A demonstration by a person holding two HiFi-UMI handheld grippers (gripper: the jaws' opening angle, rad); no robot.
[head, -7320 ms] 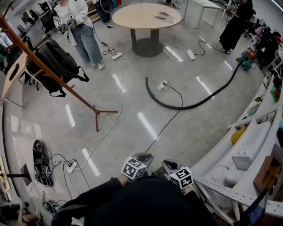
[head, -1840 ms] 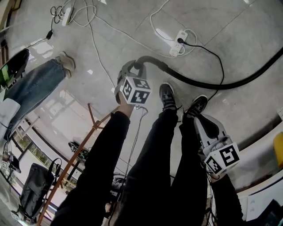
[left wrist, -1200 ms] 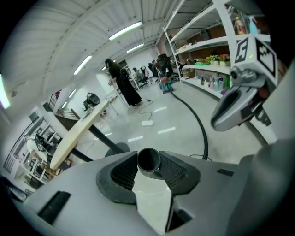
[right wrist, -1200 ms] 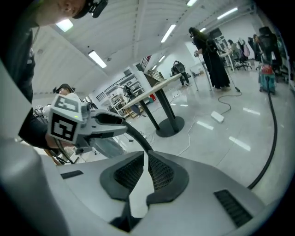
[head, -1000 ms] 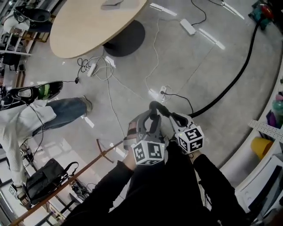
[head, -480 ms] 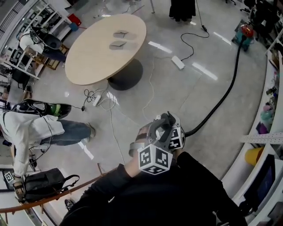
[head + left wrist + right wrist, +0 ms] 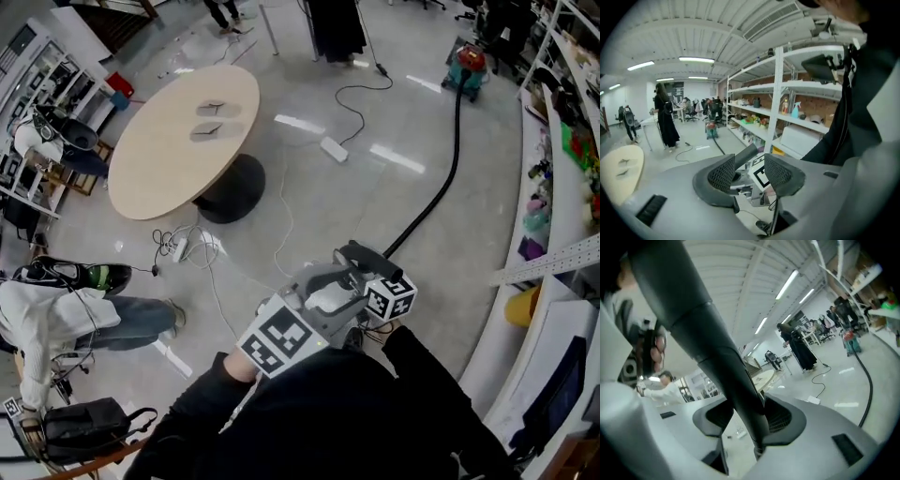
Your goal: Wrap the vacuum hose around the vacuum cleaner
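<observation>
The red and teal vacuum cleaner [image 7: 466, 64] stands on the floor at the far upper right. Its black hose [image 7: 441, 178] runs down across the floor and rises to my two grippers, held close together in front of me. My right gripper [image 7: 364, 272] is closing on the hose [image 7: 717, 357], which fills the gap between its pads. My left gripper [image 7: 323, 289] is opening. In the left gripper view its pads stand apart around the gripper's middle [image 7: 750, 171], with the hose end [image 7: 746, 156] just beyond them, not pressed.
A round wooden table [image 7: 178, 141] stands at the left, with a white power strip [image 7: 334, 148] and loose cables on the floor near it. A person [image 7: 56, 314] bends at the far left. Shelving [image 7: 553, 187] lines the right side. A black backpack [image 7: 84, 422] lies at the lower left.
The hose end has come up off the floor. The right gripper has joined the left one at it. The view has swung so the vacuum cleaner and table stand farther off.
</observation>
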